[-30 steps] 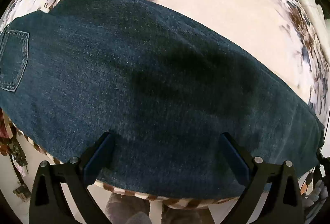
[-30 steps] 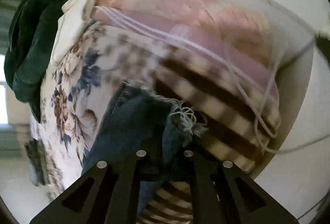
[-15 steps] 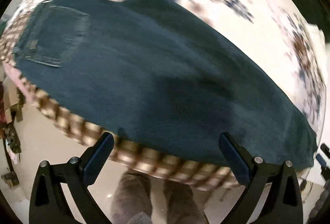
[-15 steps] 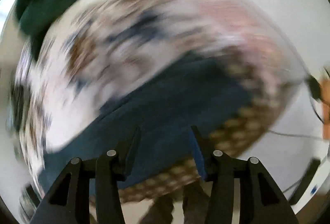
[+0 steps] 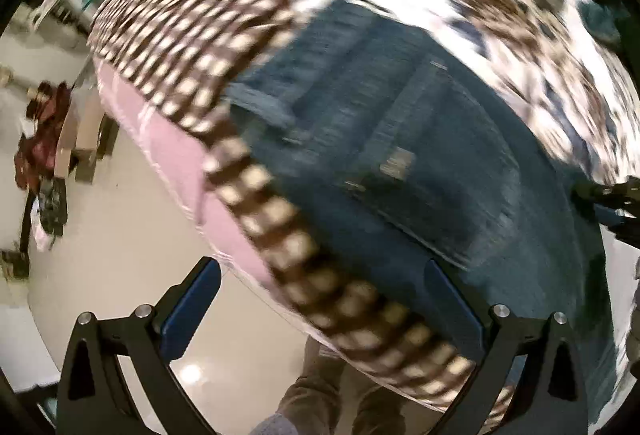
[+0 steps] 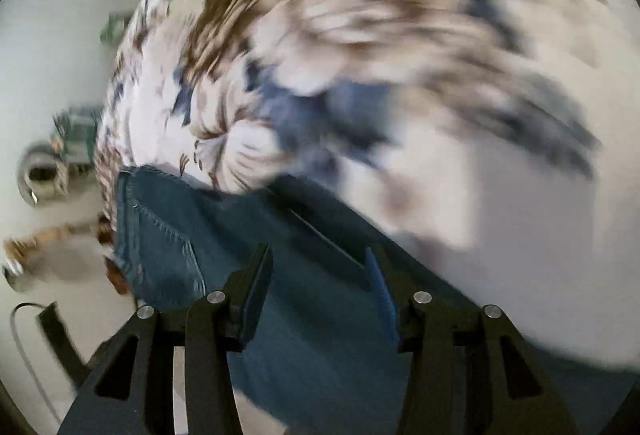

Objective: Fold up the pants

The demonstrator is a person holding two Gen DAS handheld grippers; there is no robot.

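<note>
The left gripper [image 5: 320, 303] hangs with its jaws spread wide and nothing between them; its blue-faced fingers [image 5: 192, 309] frame the near edge of the bed and the pale floor [image 5: 120, 235] below it. Just past them lie the jeans [image 5: 400, 155], spread flat on the bed. In this view their long axis runs on a slant from the upper left, where the waistband and a back pocket with a small label sit, down to the lower right, where the legs pass out of the picture. The right gripper [image 6: 318, 287] is half open and holds nothing, its jaws having parted within the last second; both fingers [image 6: 382, 295] hover over the denim without pinching it. From this side the jeans [image 6: 320, 335] run from the waist at the left, with a stitched pocket showing, toward the lower right. The cloth is dark blue denim, smooth, with a straight folded edge along its far side and paler seams at the pocket. It lies on a white bedspread [image 6: 500, 215] printed with brown and blue flowers, close to the near edge, where a brown-and-cream checked border [image 5: 288, 243] and a pink sheet [image 5: 180, 163] show beneath. Both views are blurred. A person's trouser legs [image 5: 332, 391] stand at the bedside.
</note>
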